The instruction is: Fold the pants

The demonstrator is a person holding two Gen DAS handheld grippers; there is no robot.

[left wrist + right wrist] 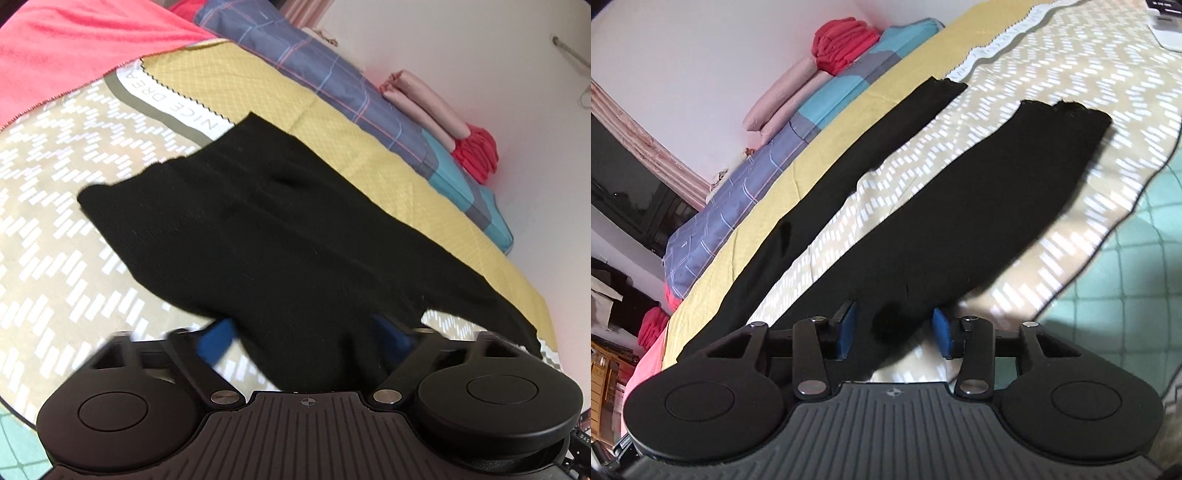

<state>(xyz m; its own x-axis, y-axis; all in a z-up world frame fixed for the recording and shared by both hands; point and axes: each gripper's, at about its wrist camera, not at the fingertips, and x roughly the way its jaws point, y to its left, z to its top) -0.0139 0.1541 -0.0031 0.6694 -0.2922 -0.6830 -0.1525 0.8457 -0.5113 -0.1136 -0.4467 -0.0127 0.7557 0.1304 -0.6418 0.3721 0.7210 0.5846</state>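
Left wrist view: the black pants (266, 229) lie spread on the bed (66, 229), waist end toward the far left, running down to the near edge where the cloth passes between the blue pads of the left hand-held gripper (306, 339); the pads (218, 336) stand wide apart with fabric bunched in the gap, but cloth hides the right pad's face, so I cannot tell whether they press on it; the low, downward tilt seems meant to take up a near edge of the pants for a fold. Along the far right wall lie a checked quilt (332, 74) and pink and red folded cloths (476, 147), well clear of the work.

Right wrist view: the two legs run away across the bed, parted by a strip of patterned cover; the far leg lies along the yellow band (849, 122), the near leg broader; the right hand-held gripper (894, 332) straddles the near leg's close end, its pads (849, 332) apart with a dark fold of cloth between them, not visibly pinched; this placing looks like a grip being set so the leg can be carried over onto the other.
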